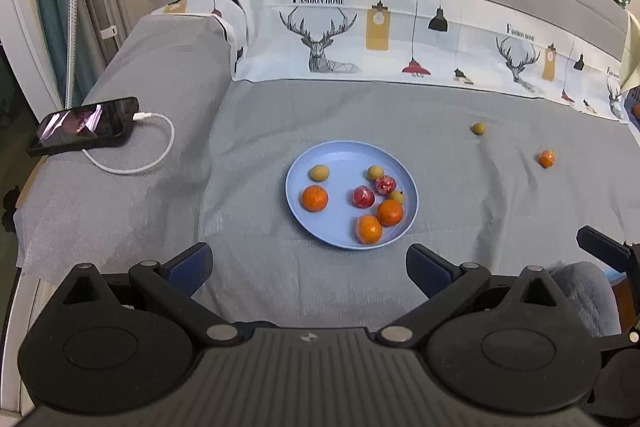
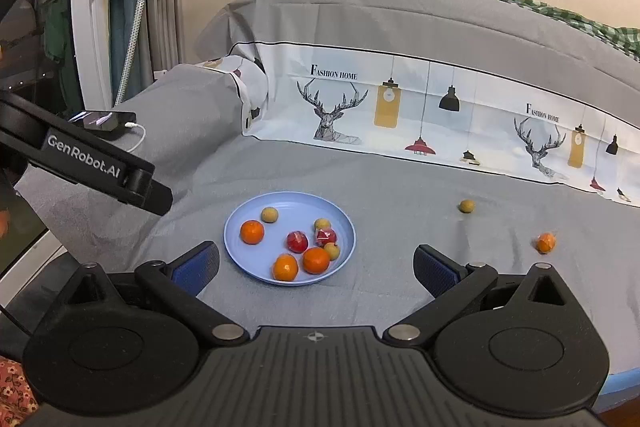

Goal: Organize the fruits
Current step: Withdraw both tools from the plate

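A light blue plate (image 1: 344,157) (image 2: 248,211) sits on the grey sheet and holds three oranges, two red fruits and three small yellow-green fruits. A loose yellow-green fruit (image 1: 478,128) (image 2: 467,205) and a loose small orange (image 1: 547,158) (image 2: 546,242) lie on the sheet to the right of the plate. My left gripper (image 1: 310,269) is open and empty, just short of the plate. My right gripper (image 2: 316,269) is open and empty, near the plate's front right edge.
A phone (image 1: 86,125) (image 2: 105,121) on a white charging cable lies on the raised grey cushion at the left. A deer-print sheet (image 1: 320,39) covers the back rest. The left gripper's body (image 2: 88,159) reaches into the right wrist view at the left.
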Demonstrator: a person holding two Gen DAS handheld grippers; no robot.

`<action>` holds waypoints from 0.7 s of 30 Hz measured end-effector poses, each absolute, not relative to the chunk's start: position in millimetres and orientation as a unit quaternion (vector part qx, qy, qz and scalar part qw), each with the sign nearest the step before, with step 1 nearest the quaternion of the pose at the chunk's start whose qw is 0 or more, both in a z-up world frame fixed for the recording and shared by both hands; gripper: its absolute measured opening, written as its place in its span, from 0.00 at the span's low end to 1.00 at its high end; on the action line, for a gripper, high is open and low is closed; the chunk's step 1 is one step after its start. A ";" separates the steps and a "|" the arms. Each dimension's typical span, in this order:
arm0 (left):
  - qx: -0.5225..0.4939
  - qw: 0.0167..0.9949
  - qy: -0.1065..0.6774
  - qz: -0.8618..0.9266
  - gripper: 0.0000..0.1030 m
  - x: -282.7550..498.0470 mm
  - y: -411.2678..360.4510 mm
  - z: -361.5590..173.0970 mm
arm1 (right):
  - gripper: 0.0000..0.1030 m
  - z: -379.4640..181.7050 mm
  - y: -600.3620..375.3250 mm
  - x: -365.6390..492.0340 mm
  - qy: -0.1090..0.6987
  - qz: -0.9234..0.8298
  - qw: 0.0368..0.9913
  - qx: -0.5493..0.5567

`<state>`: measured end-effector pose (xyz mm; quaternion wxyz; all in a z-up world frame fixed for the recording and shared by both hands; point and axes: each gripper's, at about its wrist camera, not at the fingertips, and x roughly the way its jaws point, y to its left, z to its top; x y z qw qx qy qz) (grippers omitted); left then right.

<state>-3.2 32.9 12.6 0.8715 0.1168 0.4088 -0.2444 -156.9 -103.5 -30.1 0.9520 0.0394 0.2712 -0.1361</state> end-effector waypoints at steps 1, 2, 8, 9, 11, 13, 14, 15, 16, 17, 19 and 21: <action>0.116 0.872 0.408 -0.244 1.00 -3.4 33.4 12.8 | 0.99 -29.7 -103.8 -157.2 0.271 -0.137 0.952 0.040; 0.116 0.872 0.409 -0.244 1.00 -3.9 33.2 12.5 | 0.99 -29.8 -103.8 -158.1 0.271 -0.138 0.952 0.040; 0.120 0.871 0.409 -0.245 1.00 -2.7 29.7 12.7 | 0.99 -29.8 -104.3 -158.4 0.271 -0.141 0.951 0.043; 0.121 0.871 0.409 -0.244 1.00 -2.5 28.3 12.7 | 0.99 -30.2 -105.4 -158.8 0.271 -0.141 0.951 0.044; 0.124 0.870 0.409 -0.244 1.00 -3.1 26.1 11.5 | 0.99 -31.3 -107.8 -158.4 0.273 -0.142 0.950 0.048; 0.128 0.868 0.412 -0.244 1.00 -2.6 23.3 10.1 | 0.99 -32.0 -111.5 -157.9 0.273 -0.145 0.949 0.054; 0.130 0.867 0.414 -0.244 1.00 -2.5 21.1 9.6 | 0.99 -32.2 -113.7 -157.6 0.273 -0.146 0.949 0.058; 0.132 0.867 0.414 -0.246 1.00 -2.1 19.1 9.6 | 0.99 -32.4 -115.7 -157.7 0.272 -0.148 0.949 0.060; 0.135 0.866 0.414 -0.246 1.00 -1.5 16.2 9.4 | 0.99 -32.6 -117.6 -157.9 0.271 -0.149 0.949 0.062; 0.136 0.866 0.414 -0.246 1.00 -0.9 13.2 9.4 | 0.99 -32.8 -119.7 -157.8 0.270 -0.151 0.949 0.062; 0.134 0.864 0.417 -0.250 1.00 1.3 7.4 10.1 | 0.99 -34.0 -124.4 -158.1 0.270 -0.152 0.948 0.066; 0.128 0.861 0.422 -0.254 1.00 4.3 2.8 9.9 | 0.99 -35.4 -129.9 -159.0 0.270 -0.156 0.947 0.073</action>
